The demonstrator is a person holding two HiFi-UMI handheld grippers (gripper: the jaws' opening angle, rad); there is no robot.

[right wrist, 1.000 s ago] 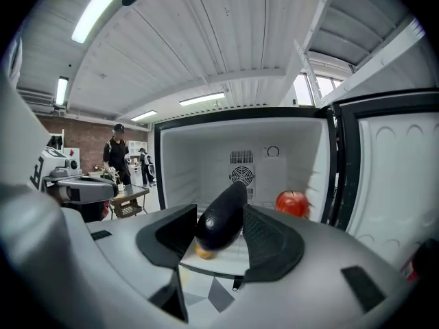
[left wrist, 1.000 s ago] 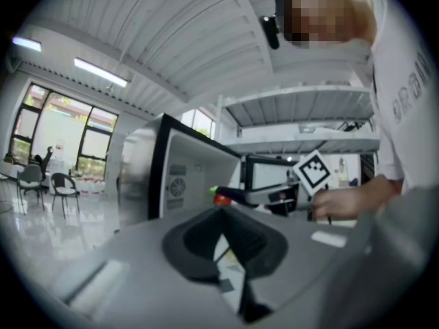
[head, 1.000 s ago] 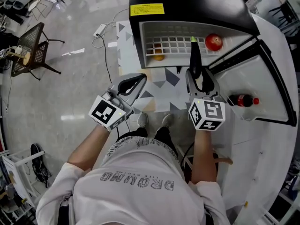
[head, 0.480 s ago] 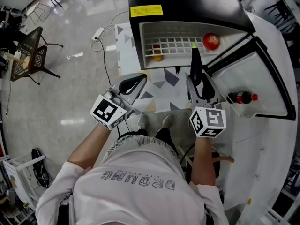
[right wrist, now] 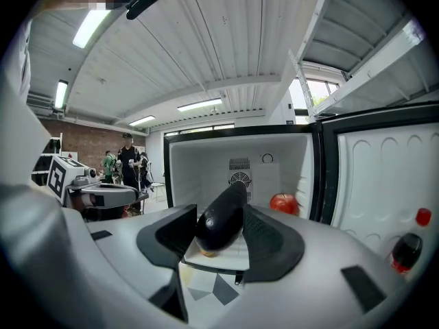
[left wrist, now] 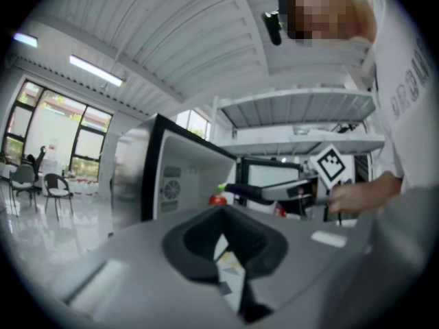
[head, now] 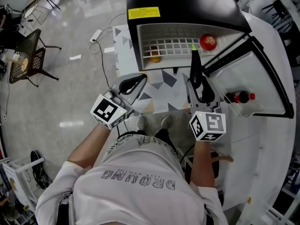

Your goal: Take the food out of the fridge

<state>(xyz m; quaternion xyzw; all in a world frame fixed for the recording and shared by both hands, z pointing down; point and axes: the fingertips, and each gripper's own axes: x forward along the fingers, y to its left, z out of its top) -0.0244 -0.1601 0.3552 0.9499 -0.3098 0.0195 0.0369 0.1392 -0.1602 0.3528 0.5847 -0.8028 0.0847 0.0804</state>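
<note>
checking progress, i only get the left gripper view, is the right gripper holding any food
Observer: Yes, the right gripper is shut on a dark eggplant with a green stem end.
Operator: what else is on the shelf besides that red thing
Observer: A small orange fruit sits at the left front corner of the white rack.
Operator: anything in the door
Observer: A dark bottle with a red cap stands in the open door.
</note>
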